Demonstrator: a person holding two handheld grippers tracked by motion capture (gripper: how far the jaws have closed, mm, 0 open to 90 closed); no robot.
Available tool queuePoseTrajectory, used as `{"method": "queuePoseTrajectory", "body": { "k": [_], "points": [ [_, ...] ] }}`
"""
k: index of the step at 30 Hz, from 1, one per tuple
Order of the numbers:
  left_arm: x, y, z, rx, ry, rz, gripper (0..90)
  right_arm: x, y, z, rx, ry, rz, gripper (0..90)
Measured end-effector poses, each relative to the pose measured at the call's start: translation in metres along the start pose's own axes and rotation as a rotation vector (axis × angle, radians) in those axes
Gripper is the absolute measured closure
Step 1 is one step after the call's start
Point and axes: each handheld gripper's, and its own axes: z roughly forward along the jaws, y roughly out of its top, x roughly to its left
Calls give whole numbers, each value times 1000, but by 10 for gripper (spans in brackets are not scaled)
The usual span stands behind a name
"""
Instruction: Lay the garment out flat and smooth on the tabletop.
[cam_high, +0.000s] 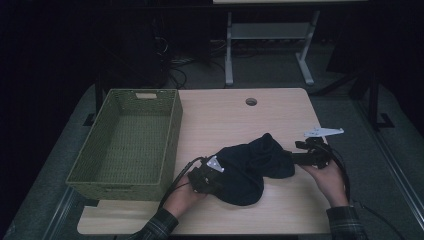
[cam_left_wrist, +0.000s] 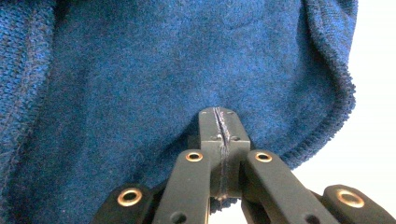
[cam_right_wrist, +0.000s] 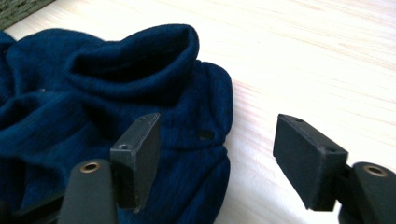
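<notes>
Green basket (cam_high: 125, 145) empty; left tongs (cam_left_wrist: 219, 122) pinch blue garment (cam_left_wrist: 154, 79); right tongs (cam_right_wrist: 229, 154) wide.

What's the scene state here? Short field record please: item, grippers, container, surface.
item: dark blue knit garment, bunched on the table
left gripper: jaws shut, pinching the garment's fabric near its edge
right gripper: jaws open, nothing pressed between them; one jaw over the garment's edge, the other over bare table
container: green woven basket, nothing inside, on the table's left side, apart from the garment
surface: light wood table
</notes>
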Motion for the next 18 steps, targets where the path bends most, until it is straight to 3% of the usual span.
{"method": "queuePoseTrajectory", "body": {
  "k": [9, 18],
  "points": [
    [0, 0, 0, -2, -3, -6, 897, -5, -6, 28, 58, 22, 35, 331],
    [0, 0, 1, -11, -7, -21, 897, -4, -15, 48, 128, 44, 19, 390]
  ]
}}
